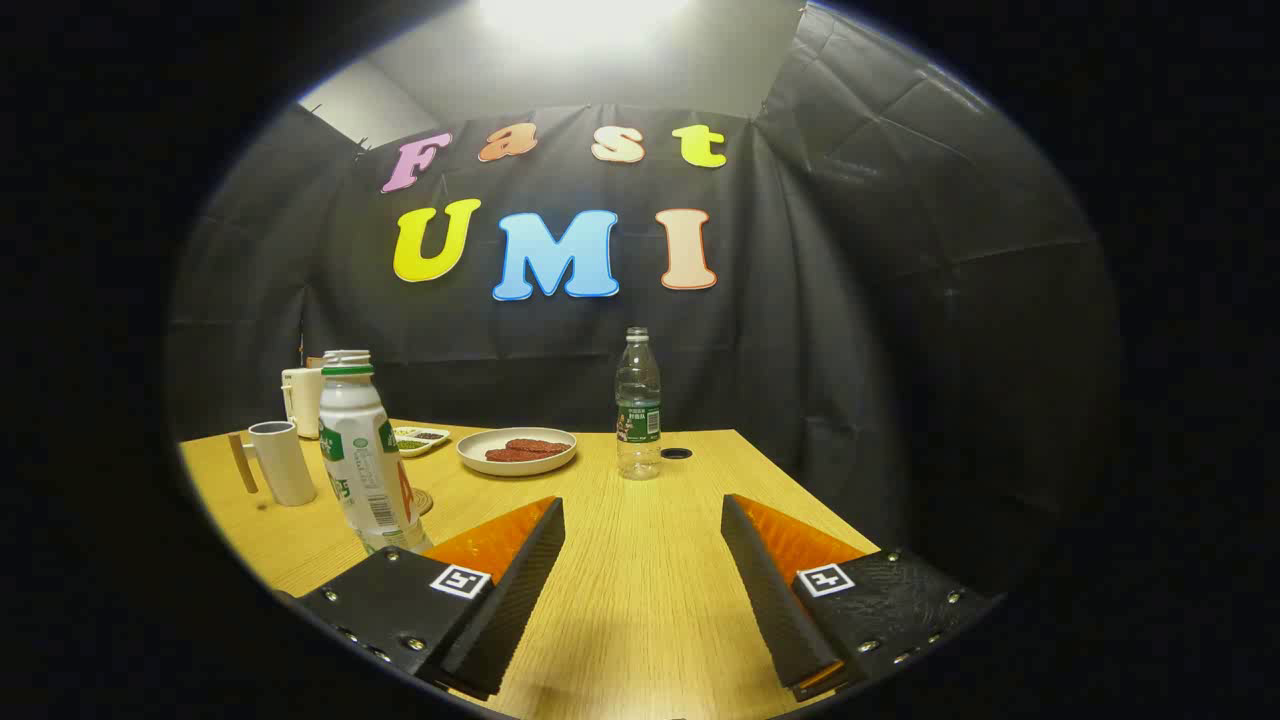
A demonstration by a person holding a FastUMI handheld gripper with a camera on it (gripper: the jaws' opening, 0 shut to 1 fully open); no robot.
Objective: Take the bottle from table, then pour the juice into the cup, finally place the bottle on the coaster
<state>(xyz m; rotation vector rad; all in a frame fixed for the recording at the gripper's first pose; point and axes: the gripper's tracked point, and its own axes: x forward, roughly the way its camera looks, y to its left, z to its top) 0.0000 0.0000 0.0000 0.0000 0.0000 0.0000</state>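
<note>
A white juice bottle [362, 455] with a green neck ring and no cap stands upright on the wooden table [640, 590], just beyond and left of my left finger [520, 570]. A pale cup [283, 462] with a wooden handle stands to the bottle's left. The edge of a round coaster [425, 501] peeks out behind the bottle's right side; whether the bottle rests on it I cannot tell. My gripper [642, 505] is open, with only bare tabletop between its fingers.
A clear water bottle [638, 405] stands straight ahead beyond the fingers, with a small dark round spot [676, 453] beside it. A plate [516, 462] with red-brown food, a small dish [421, 439] and a white jug [301, 401] sit at the back left.
</note>
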